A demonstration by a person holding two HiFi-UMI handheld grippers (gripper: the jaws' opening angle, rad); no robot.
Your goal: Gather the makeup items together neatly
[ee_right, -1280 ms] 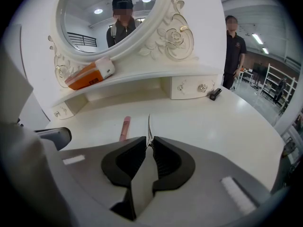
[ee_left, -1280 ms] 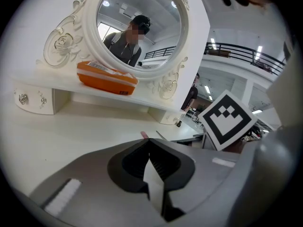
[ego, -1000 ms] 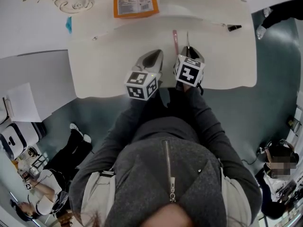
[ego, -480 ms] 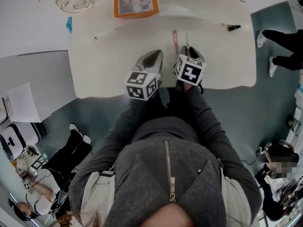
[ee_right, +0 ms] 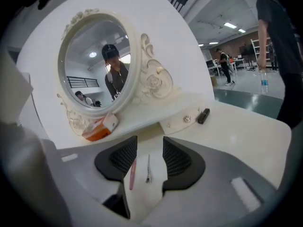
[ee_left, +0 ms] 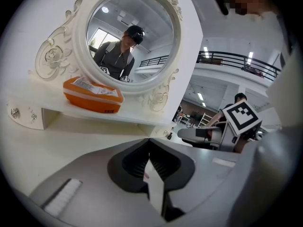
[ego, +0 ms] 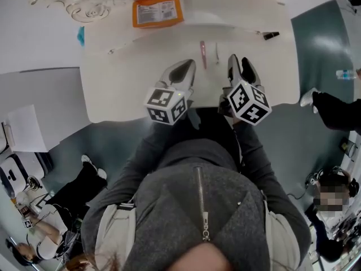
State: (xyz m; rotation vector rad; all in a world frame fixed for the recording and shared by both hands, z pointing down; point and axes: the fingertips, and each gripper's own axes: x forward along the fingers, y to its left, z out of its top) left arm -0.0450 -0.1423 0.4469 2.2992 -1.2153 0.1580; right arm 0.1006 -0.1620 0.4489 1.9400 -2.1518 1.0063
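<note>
Right gripper view — pink stick (ee_right: 132, 174) beside silver clip (ee_right: 148, 170) on tabletop (ee_right: 246, 126).

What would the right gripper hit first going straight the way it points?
Probably the tabletop by the pink stick and thin silver clip; its jaws have just been opening, empty. Depth is unclear.

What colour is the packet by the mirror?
Orange packet, white label; best in the left gripper view.

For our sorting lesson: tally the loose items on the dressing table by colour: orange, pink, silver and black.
Orange pack: 1
Pink stick: 1
Silver slim tool: 1
Black small tube: 1
Total: 4
</note>
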